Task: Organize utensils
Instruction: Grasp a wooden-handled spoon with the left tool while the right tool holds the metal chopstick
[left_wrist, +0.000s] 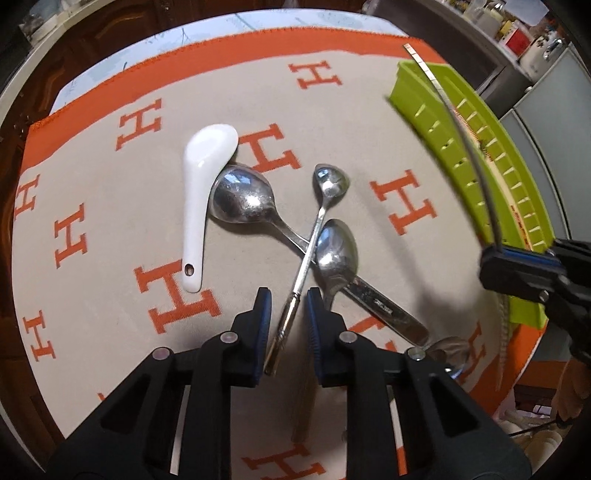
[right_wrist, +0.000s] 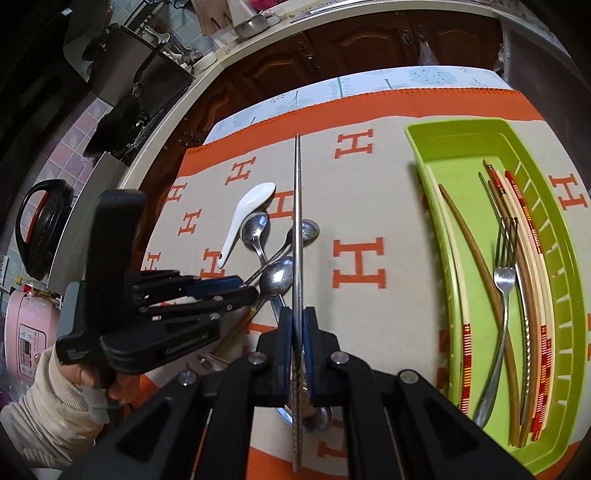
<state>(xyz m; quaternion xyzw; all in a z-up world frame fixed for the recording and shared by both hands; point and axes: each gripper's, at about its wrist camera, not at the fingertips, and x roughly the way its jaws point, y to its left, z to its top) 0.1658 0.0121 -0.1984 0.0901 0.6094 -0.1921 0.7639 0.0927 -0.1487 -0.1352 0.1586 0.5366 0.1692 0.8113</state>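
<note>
Slim spoon (left_wrist: 312, 254) lies between left fingers (left_wrist: 263, 325).

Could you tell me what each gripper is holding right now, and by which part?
The right gripper is shut on a metal chopstick, gripped near its textured end. The left gripper holds nothing: its open fingers straddle the handle of a slim spoon.

The left wrist camera sits close behind the left gripper (left_wrist: 287, 295), looking down past its fingers at spoons (left_wrist: 243, 199) just ahead. The right wrist camera looks likewise over the right gripper (right_wrist: 297, 325). Both views share those spoons and the green tray (right_wrist: 546, 221).
</note>
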